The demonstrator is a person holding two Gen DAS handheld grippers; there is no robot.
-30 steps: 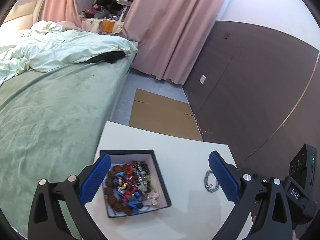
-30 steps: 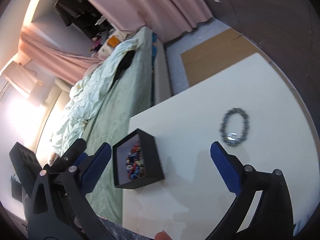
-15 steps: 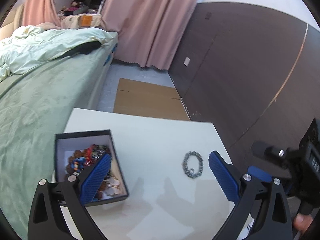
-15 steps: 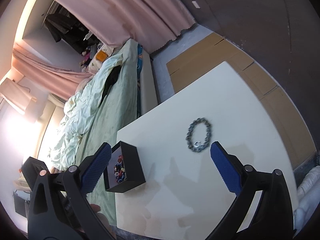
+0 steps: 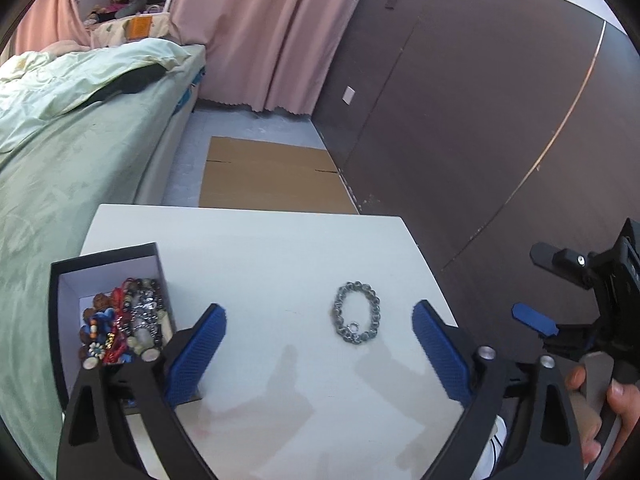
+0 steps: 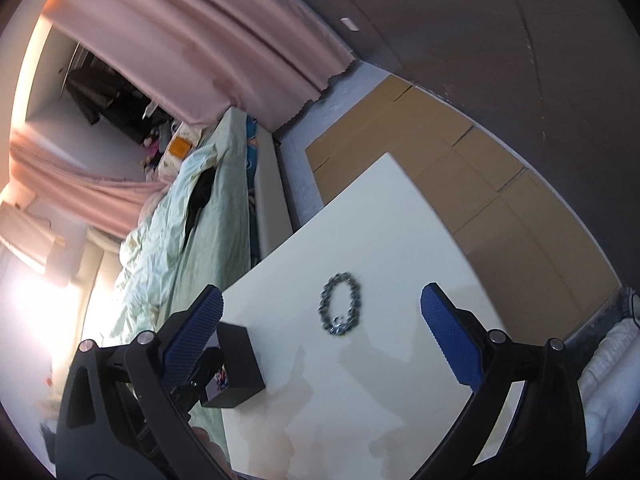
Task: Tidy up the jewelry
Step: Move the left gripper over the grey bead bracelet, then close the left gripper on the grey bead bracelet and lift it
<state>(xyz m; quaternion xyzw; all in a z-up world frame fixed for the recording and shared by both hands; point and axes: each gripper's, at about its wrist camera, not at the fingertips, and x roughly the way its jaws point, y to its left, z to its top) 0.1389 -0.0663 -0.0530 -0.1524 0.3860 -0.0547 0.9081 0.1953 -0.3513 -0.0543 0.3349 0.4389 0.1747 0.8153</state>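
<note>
A silver chain bracelet (image 5: 356, 313) lies alone on the white table (image 5: 260, 248); it also shows in the right wrist view (image 6: 340, 309). A black box (image 5: 104, 258) holding several bead bracelets and trinkets sits at the table's left; it shows in the right wrist view (image 6: 236, 364) too. My left gripper (image 5: 318, 352) is open and empty, hovering above the table just short of the bracelet. My right gripper (image 6: 320, 344) is open and empty, also above the table near the bracelet.
A bed with green covers (image 5: 60, 168) runs along the table's left. Flat cardboard (image 5: 272, 192) lies on the floor beyond the table. A dark wall panel (image 5: 460, 120) stands to the right and pink curtains (image 5: 264, 32) hang behind.
My left gripper swung right from over the box until the bracelet lay between its fingers. My right gripper view shifted and tilted, bringing the bracelet nearer its centre.
</note>
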